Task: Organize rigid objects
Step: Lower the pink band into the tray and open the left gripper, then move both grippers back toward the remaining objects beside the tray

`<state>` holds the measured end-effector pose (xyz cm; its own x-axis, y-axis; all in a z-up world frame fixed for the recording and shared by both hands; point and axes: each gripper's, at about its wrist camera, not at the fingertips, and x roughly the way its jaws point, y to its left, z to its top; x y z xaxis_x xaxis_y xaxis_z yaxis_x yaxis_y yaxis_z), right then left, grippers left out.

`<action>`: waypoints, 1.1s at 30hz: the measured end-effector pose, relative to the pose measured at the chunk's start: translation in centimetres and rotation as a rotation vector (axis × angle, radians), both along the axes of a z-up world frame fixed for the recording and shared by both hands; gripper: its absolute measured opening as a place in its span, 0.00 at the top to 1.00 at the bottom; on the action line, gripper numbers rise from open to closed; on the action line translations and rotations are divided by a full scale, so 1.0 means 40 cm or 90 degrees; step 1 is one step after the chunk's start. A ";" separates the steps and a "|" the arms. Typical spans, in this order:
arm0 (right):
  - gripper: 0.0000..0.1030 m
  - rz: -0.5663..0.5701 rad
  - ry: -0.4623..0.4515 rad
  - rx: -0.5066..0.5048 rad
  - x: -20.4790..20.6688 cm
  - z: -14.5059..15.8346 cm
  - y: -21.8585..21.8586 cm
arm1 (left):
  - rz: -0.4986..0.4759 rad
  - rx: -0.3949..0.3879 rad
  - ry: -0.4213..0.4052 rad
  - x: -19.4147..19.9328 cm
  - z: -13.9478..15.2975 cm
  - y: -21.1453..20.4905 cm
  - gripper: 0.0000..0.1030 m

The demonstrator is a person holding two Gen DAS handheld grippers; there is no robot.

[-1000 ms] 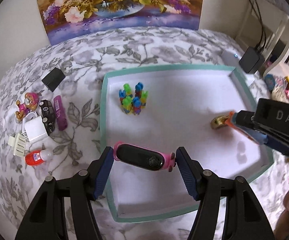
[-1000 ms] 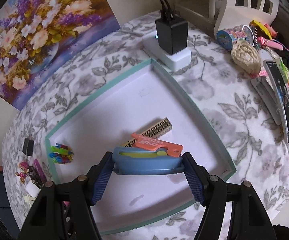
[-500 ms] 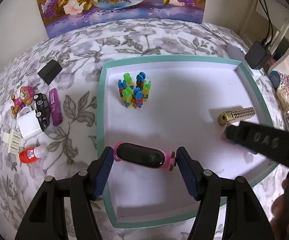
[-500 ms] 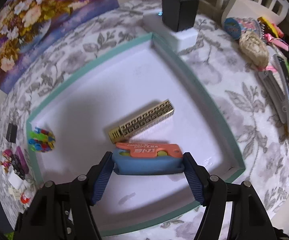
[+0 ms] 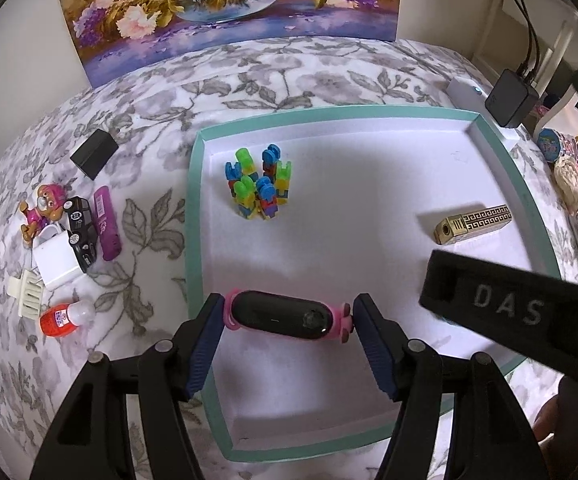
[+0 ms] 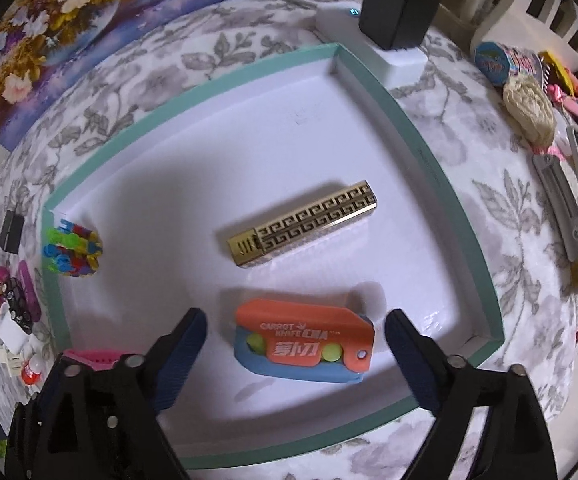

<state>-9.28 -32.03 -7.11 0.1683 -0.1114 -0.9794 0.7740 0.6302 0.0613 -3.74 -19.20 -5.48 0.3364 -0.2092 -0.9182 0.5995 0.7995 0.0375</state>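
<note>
My left gripper is shut on a black and pink smart band, held over the front left part of the teal-rimmed white tray. My right gripper is open, its fingers apart on either side of the orange and blue carrot knife toy, which lies on the tray floor. A gold patterned lighter lies just beyond it, also in the left wrist view. A cluster of coloured building blocks stands at the tray's far left.
Left of the tray lie a black box, a pup figurine, a toy car, a purple tube, a white charger and a red bottle. A power adapter and hair clips sit right.
My right gripper has lowered the carrot knife toy into the tray and opened, letting it go beside the lighter. My left gripper still holds the smart band over the tray.
</note>
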 end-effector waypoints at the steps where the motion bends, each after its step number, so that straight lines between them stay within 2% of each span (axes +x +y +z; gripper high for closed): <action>1: 0.06 0.000 -0.005 -0.002 -0.001 0.005 0.001 | 0.001 0.000 0.002 0.002 0.001 0.001 0.28; 3: 0.03 -0.002 -0.015 -0.007 -0.004 0.017 0.001 | 0.008 -0.003 0.006 0.006 0.002 0.005 0.22; 9: 0.00 -0.009 -0.029 -0.030 -0.008 0.055 -0.004 | 0.017 -0.019 0.003 0.013 0.026 0.015 0.19; 10: 0.00 -0.012 -0.034 -0.034 -0.009 0.061 -0.006 | 0.024 -0.020 -0.001 0.018 0.032 0.020 0.16; 15: 0.00 -0.029 -0.046 -0.053 -0.028 0.088 -0.018 | 0.064 -0.042 0.009 0.053 0.051 0.056 0.15; 25: 0.00 -0.010 -0.055 -0.074 -0.015 0.106 0.011 | 0.230 -0.054 -0.015 0.171 0.099 0.219 0.14; 33: 0.00 0.037 -0.071 -0.084 0.022 0.125 0.077 | 0.355 -0.047 0.000 0.242 0.112 0.368 0.14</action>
<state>-8.40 -28.94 -2.11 0.2846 -0.2253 -0.9318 0.7293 0.6818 0.0579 5.94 -4.47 -0.99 0.4144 -0.0636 -0.9079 0.0846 0.9959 -0.0312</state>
